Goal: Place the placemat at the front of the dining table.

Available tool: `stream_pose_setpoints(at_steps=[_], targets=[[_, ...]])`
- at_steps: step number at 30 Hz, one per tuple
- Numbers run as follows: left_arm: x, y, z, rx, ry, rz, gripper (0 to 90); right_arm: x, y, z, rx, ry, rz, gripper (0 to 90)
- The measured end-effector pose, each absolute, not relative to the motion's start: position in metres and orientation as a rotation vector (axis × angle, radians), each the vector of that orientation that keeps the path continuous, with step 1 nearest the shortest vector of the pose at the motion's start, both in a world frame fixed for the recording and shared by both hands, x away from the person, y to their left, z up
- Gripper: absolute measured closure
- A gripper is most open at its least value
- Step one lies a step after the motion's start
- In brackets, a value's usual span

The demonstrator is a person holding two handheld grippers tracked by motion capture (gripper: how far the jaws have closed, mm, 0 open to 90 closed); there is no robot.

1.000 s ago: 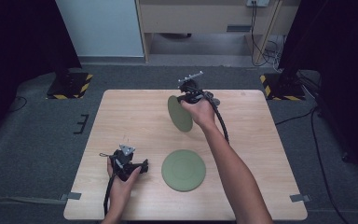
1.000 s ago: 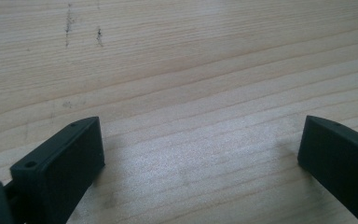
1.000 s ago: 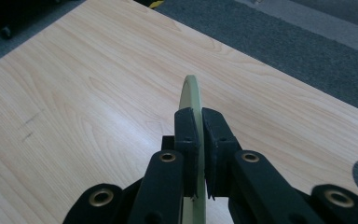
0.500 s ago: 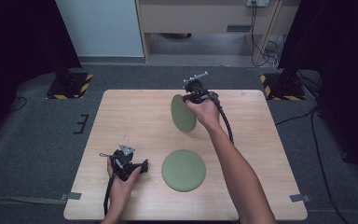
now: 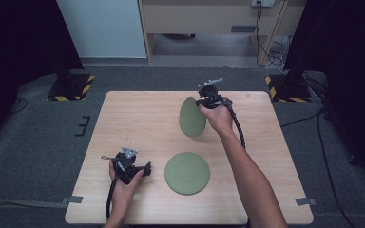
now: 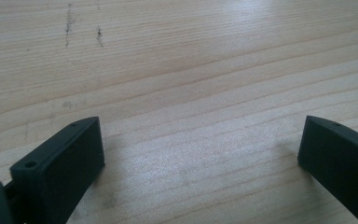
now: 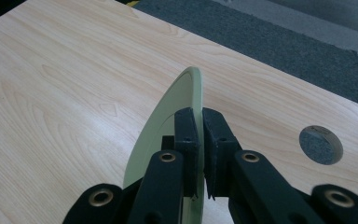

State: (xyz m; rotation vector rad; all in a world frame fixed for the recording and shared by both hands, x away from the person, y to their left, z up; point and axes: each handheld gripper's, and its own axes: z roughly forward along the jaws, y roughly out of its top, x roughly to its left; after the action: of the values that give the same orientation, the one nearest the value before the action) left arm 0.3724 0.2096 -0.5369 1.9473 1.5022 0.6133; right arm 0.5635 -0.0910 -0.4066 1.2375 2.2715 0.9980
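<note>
Two green plates are in play. One plate (image 5: 187, 173) lies flat on the wooden table (image 5: 142, 123) near its front middle. The other plate (image 5: 192, 117) is held tilted on edge above the table's far middle, my right gripper (image 5: 200, 102) shut on its rim. In the right gripper view the two black jaws clamp that plate's rim (image 7: 186, 88) between them at the gripper (image 7: 202, 135). My left gripper (image 5: 147, 169) rests low at the front left, pointing right toward the flat plate. Its jaws stand wide apart over bare wood in the left gripper view (image 6: 200, 154), nothing between them.
A round cable hole (image 7: 320, 144) pierces the tabletop beside the held plate in the right gripper view. Grey carpet (image 5: 38, 137) surrounds the table. Yellow-black striped stand feet (image 5: 71, 85) sit beyond the far corners. A cabinet and cables stand at the back.
My right gripper has carried the tilted plate a little to the right and toward the near side, slightly lower. The left gripper and the flat plate have stayed put.
</note>
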Motion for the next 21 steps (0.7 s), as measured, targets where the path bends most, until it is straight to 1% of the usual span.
stream_pose_setpoints(at_steps=[21], targets=[[0.372,0.210,-0.537,1.947,1.503,0.613,0.0,0.568,-0.112,-0.416,1.268,2.258,0.990,85.7]])
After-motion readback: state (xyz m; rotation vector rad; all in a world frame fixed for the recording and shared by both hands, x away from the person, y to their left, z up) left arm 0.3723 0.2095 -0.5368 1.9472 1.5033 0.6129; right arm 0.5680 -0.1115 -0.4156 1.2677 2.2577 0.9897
